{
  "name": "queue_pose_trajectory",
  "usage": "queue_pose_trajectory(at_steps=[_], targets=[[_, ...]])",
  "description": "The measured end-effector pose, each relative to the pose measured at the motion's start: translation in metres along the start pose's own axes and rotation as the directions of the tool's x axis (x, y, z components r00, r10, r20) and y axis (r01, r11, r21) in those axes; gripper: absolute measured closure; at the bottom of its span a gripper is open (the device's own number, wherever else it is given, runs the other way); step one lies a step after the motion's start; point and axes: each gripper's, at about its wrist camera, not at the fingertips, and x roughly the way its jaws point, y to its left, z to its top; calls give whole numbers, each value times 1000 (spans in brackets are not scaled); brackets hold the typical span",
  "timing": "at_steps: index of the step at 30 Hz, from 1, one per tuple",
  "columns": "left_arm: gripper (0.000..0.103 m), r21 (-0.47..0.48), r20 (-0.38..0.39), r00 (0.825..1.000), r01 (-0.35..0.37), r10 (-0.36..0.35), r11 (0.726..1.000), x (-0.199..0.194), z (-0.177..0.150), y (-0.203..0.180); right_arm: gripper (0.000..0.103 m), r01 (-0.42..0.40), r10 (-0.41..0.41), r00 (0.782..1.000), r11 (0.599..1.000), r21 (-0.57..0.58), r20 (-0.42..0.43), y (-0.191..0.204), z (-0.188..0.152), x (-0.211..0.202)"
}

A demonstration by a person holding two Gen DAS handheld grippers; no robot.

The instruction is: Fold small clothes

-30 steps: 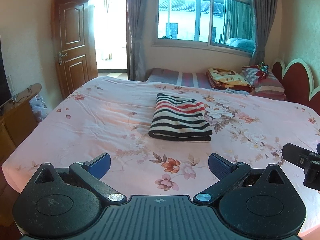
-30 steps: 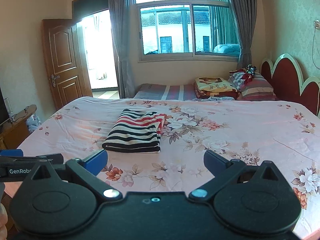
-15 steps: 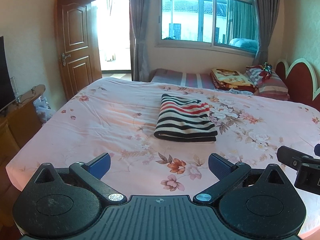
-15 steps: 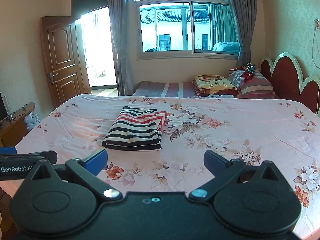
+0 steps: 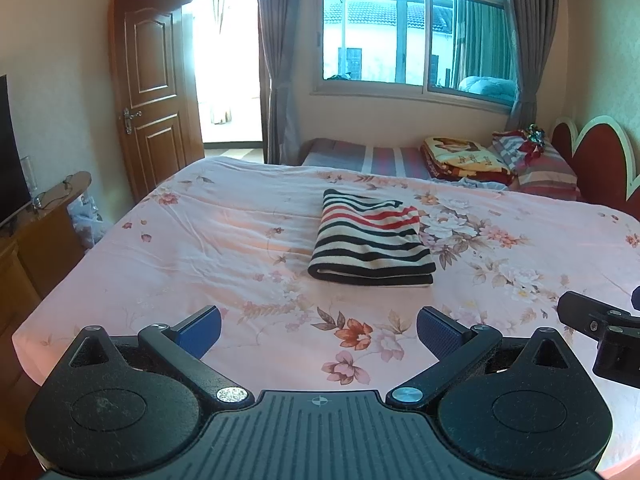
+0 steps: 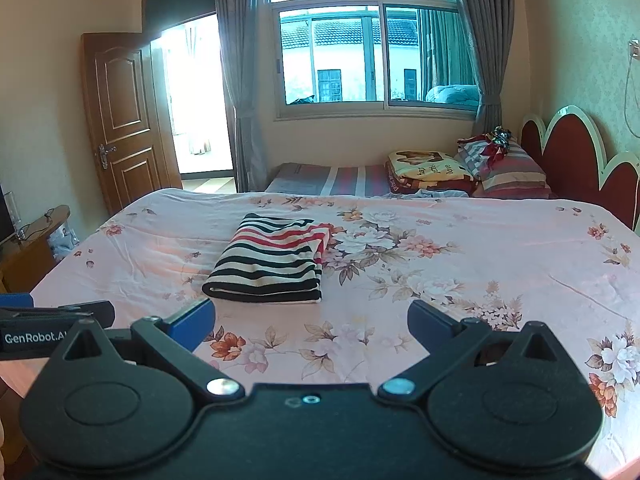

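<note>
**Both grippers held wide above the near edge of the bed, folded striped garment lying beyond them**

Nearest the left wrist camera, the left gripper (image 5: 318, 326) has its 2 blue-padded fingers (image 5: 200, 328) spread far apart with nothing between them, above the near edge of the floral pink bedsheet (image 5: 200, 240). The right gripper (image 6: 312, 320) is likewise spread wide and holds nothing, its blue pads over the sheet's flower print. Each gripper shows at the edge of the other's view: part of the right one at the lower right of the left view, and a black bar printed "GenRobot" at the lower left of the right view.

Further out, well apart from both grippers, the striped garment (image 5: 370, 242) lies folded into a compact rectangle around the middle of the bed, flat on the sheet, its thick folded edge toward the cameras. Its stripes are black, cream and red.

Beyond the bed, a second lower bed with a striped cover (image 6: 332, 178) carries a folded blanket (image 6: 426, 170) and what seems to be a pile of pillows or cloth (image 6: 508, 164), hard to make out at this distance. Behind these are the scalloped headboard (image 6: 568, 148), the window (image 6: 372, 50) with grey curtains, and an open wooden door (image 6: 124, 120) at the left.
</note>
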Motion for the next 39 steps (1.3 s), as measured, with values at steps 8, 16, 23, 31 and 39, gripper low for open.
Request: queue_pose_trajectory(at_steps=[8, 16, 23, 31, 39], targets=[[0, 2, -3, 1000, 2, -2, 1000, 0, 1, 1, 1, -4, 4, 1000, 1000, -3, -2, -2, -1, 0], [0, 6, -6, 1000, 2, -2, 1000, 2, 0, -1, 1, -7, 7, 1000, 1000, -6, -11, -1, -3, 3], [0, 7, -18, 1000, 10, -9, 1000, 9, 1, -2, 1, -8, 8, 1000, 1000, -7, -21, -2, -3, 8], [0, 8, -32, 999, 13, -13, 1000, 17, 5, -5, 1, -12, 12, 999, 1000, -16, -37, -2, -2, 19], [0, 13, -62, 998, 34, -34, 999, 38, 10, -10, 1, -6, 5, 999, 1000, -7, -46, -5, 1, 34]])
